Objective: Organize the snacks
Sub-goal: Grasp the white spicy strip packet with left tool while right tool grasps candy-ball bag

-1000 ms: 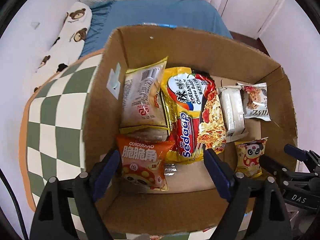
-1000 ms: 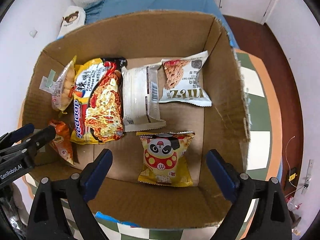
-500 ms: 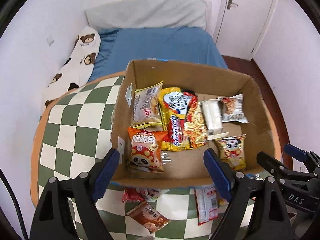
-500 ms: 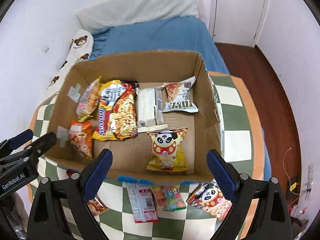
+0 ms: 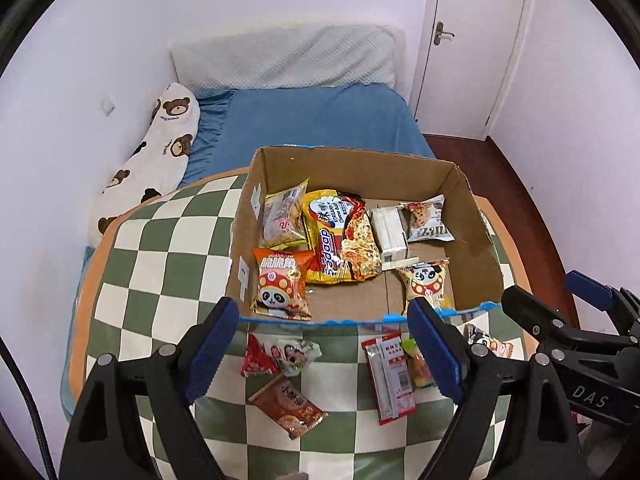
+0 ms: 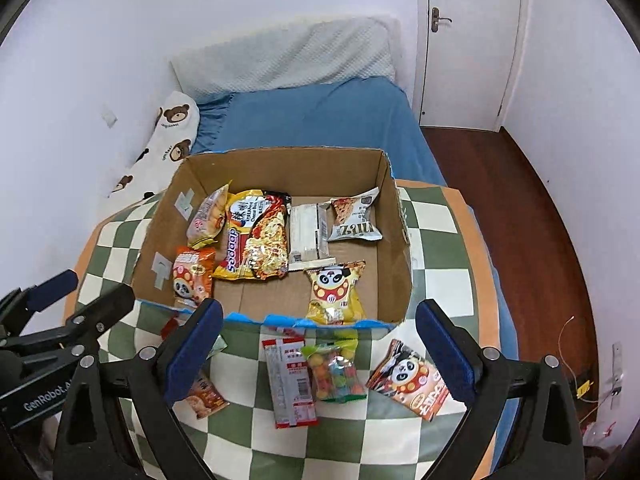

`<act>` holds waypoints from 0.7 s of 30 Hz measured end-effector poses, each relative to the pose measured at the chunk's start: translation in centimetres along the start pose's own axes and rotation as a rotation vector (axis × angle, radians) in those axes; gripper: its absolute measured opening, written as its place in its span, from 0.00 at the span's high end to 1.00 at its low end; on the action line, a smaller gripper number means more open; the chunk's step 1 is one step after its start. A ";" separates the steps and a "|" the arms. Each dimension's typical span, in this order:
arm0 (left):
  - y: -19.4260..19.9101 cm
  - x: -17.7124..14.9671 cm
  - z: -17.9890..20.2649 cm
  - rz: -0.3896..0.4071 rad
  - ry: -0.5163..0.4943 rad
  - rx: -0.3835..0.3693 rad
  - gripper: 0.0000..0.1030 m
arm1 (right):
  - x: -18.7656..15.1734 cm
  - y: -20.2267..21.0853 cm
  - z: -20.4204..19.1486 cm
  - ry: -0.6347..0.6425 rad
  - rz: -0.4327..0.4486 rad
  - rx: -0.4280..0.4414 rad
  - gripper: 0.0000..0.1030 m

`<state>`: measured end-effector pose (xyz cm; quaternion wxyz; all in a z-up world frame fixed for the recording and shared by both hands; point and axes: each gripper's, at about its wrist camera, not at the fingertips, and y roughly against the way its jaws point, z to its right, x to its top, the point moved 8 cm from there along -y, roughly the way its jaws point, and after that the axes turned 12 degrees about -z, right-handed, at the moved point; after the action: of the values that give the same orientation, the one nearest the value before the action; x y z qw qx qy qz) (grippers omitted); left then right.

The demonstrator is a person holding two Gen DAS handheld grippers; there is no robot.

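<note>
A cardboard box (image 5: 476,236) (image 6: 396,240) stands on the checkered table and holds several snack packets, among them a yellow noodle pack (image 5: 340,240) and a yellow panda bag (image 6: 334,292). Loose on the table in front lie a red-white sachet (image 6: 292,380), a candy bag (image 6: 336,370), an orange panda bag (image 6: 412,384), a brown packet (image 5: 290,404) and a red-white packet (image 5: 276,356). My left gripper (image 5: 324,348) is open and empty above the loose packets. My right gripper (image 6: 320,354) is open and empty above the sachet and candy bag.
The green-and-white checkered table (image 5: 160,264) has an orange rim. A blue bed (image 5: 312,120) with a bear-print pillow (image 5: 160,148) stands behind it. A white door (image 6: 468,40) and wooden floor (image 6: 532,208) are at the right.
Both grippers have pulled back and up from over the box. The box now looks smaller, and the loose packets on the table in front have come into view.
</note>
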<state>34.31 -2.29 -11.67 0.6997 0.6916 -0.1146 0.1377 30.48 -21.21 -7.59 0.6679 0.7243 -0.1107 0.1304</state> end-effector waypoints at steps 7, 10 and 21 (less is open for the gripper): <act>-2.3 -2.6 0.5 -0.080 0.033 -0.022 0.16 | -2.4 -1.4 2.2 -0.051 -0.057 0.022 0.04; -5.6 -4.1 1.5 -0.154 0.038 -0.018 0.16 | -3.8 -3.9 4.7 -0.101 -0.120 0.022 0.04; -21.4 -9.4 7.4 -0.502 0.049 -0.076 0.25 | -8.7 -12.5 12.6 -0.267 -0.304 0.066 0.20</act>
<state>33.30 -10.09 -34.86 0.7401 0.6681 0.0725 -0.0277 26.96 -32.88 -23.23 0.6352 0.7650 -0.0835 -0.0656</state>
